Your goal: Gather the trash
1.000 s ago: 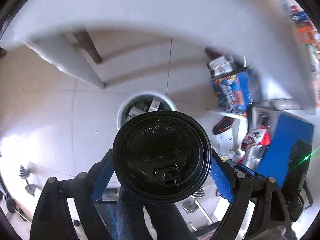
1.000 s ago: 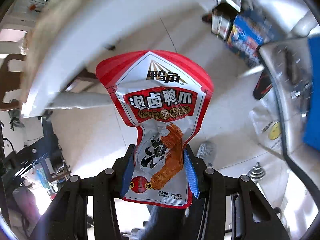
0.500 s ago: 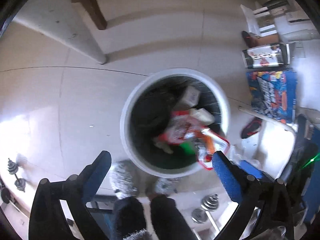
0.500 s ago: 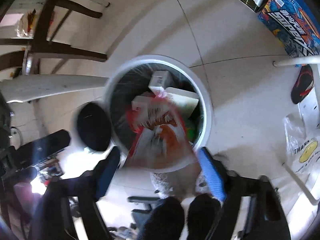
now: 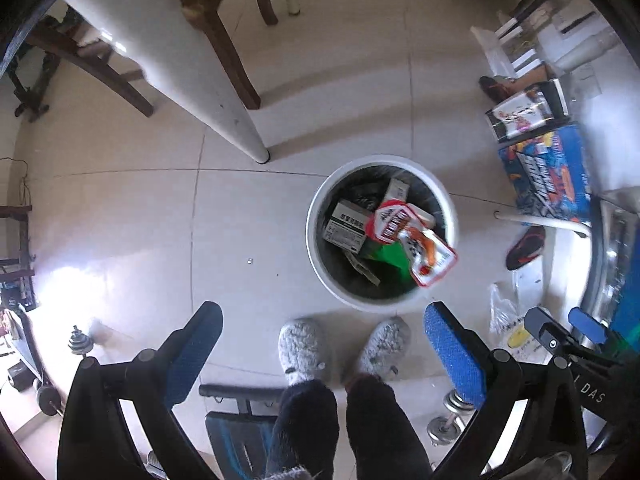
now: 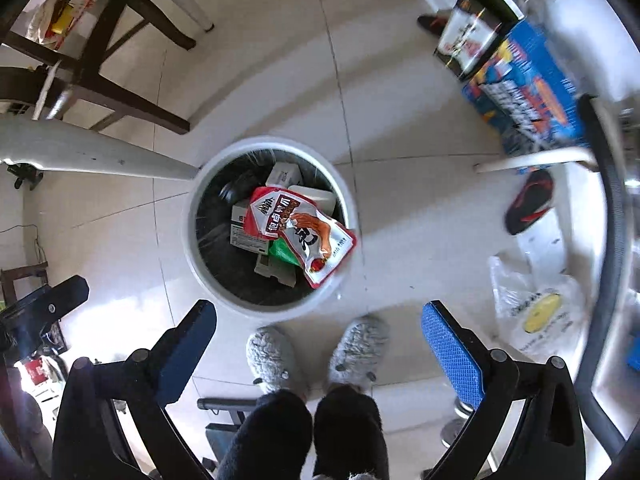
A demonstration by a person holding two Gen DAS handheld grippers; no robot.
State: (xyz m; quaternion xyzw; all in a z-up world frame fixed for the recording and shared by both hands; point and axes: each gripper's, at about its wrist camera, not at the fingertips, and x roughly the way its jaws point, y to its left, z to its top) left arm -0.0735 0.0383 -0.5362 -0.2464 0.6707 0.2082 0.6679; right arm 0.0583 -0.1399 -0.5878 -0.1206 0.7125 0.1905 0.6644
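A white round trash bin [image 5: 316, 236] stands on the tiled floor below both grippers; it also shows in the right wrist view [image 6: 192, 236]. It holds boxes, a green wrapper and the red snack pouch [image 5: 416, 240], which lies over the bin's right rim [image 6: 308, 232]. A dark round shape, perhaps the black cup lid [image 6: 230, 192], lies deep in the bin. My left gripper [image 5: 320, 344] is open and empty above the floor near the bin. My right gripper [image 6: 320, 344] is open and empty too.
The person's grey slippers [image 5: 308, 348] stand just in front of the bin. A white table leg [image 5: 192, 64] and dark chair legs are at the upper left. Blue boxes [image 5: 548, 172], a red shoe [image 5: 524, 246], a plastic bag [image 6: 536, 312] and dumbbells [image 5: 448, 420] lie to the right.
Both grippers opened over the bin. The black-lidded cup left the left gripper and the red snack pouch left the right one; the pouch now rests on the bin's rim.
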